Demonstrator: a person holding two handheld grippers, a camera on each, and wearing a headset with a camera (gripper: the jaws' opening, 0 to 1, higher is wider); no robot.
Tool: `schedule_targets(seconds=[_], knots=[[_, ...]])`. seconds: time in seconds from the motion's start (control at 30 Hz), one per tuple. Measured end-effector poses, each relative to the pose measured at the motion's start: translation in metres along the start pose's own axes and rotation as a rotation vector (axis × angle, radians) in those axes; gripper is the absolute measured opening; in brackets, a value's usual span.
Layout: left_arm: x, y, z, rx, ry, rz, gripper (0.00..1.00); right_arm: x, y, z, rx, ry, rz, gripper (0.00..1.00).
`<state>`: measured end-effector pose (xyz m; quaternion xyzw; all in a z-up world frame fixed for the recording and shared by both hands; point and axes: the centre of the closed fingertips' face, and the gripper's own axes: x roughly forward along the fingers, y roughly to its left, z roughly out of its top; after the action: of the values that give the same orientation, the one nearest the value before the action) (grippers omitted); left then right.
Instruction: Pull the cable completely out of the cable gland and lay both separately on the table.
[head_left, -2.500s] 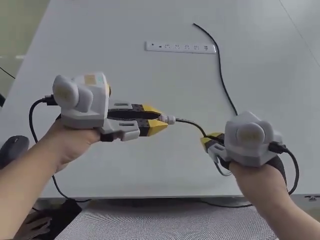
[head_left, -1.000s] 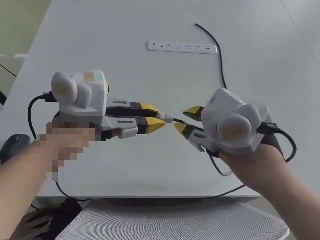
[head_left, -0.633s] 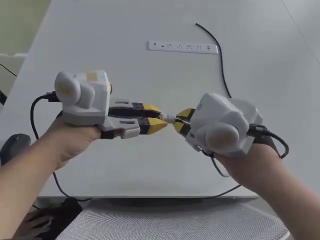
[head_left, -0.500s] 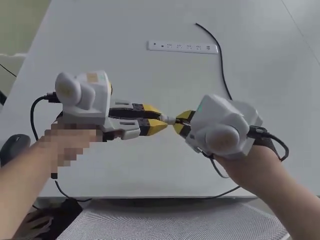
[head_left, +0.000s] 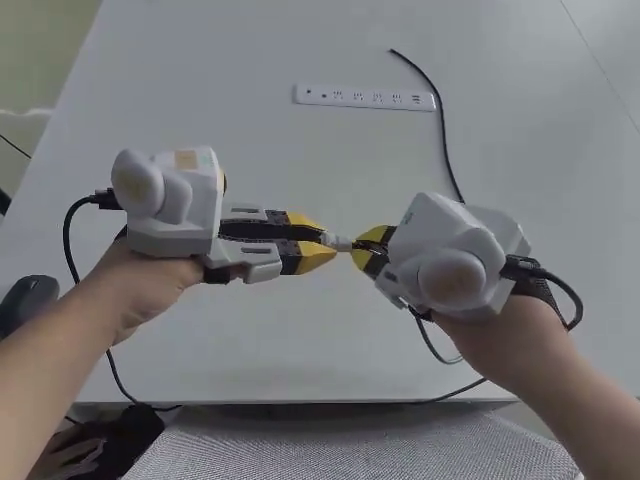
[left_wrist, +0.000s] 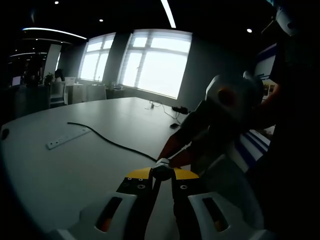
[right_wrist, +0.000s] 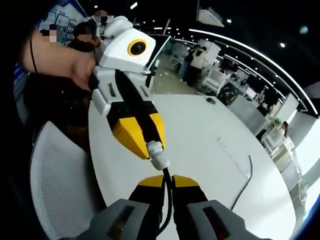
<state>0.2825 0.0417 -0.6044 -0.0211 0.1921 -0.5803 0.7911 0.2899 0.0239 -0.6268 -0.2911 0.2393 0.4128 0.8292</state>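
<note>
Left claw (head_left: 325, 243) pinches gland (head_left: 342, 242) — right claw (head_left: 366, 250) grips cable (right_wrist: 169, 200).

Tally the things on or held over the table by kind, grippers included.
Grippers: 2 (left gripper, right gripper)
Gland: 1
Cable: 1
Power strip: 1
Total: 5

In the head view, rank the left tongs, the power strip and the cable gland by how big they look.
Largest: left tongs, though they are also nearest the camera.
Middle: power strip, lying farther back.
Smallest: cable gland, gripped at the left tongs' tips.
</note>
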Motion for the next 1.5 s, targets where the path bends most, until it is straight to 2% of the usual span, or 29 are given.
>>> schedule_targets(seconds=[0.3,0.4,0.47,0.57,0.8,1.0,1.23,1.5], knots=[[-0.003,0.003,0.000,-0.010,-0.008,0.003,0.15,0.000,-0.008,-0.018,0.139,0.020,-0.022,0.00],[-0.003,0.003,0.001,-0.010,-0.009,0.005,0.15,0.000,-0.010,-0.025,0.207,0.019,-0.025,0.00],[-0.003,0.003,0.001,-0.012,-0.009,0.006,0.15,0.000,-0.012,-0.032,0.278,0.019,-0.029,0.00],[-0.002,0.003,0.000,-0.013,-0.008,0.005,0.15,0.001,-0.015,-0.038,0.325,0.019,-0.037,0.00],[0.001,-0.001,-0.003,-0.011,0.001,0.000,0.15,0.004,-0.017,-0.063,0.401,0.059,-0.055,0.00],[0.000,-0.002,-0.002,-0.012,-0.005,0.000,0.15,0.002,-0.020,-0.084,0.542,0.094,-0.078,0.00],[-0.001,-0.004,-0.003,-0.012,-0.004,0.000,0.15,0.003,-0.021,-0.105,0.631,0.138,-0.094,0.00],[0.001,-0.005,-0.005,-0.014,0.002,-0.003,0.15,0.004,-0.016,-0.106,0.644,0.142,-0.087,0.00]])
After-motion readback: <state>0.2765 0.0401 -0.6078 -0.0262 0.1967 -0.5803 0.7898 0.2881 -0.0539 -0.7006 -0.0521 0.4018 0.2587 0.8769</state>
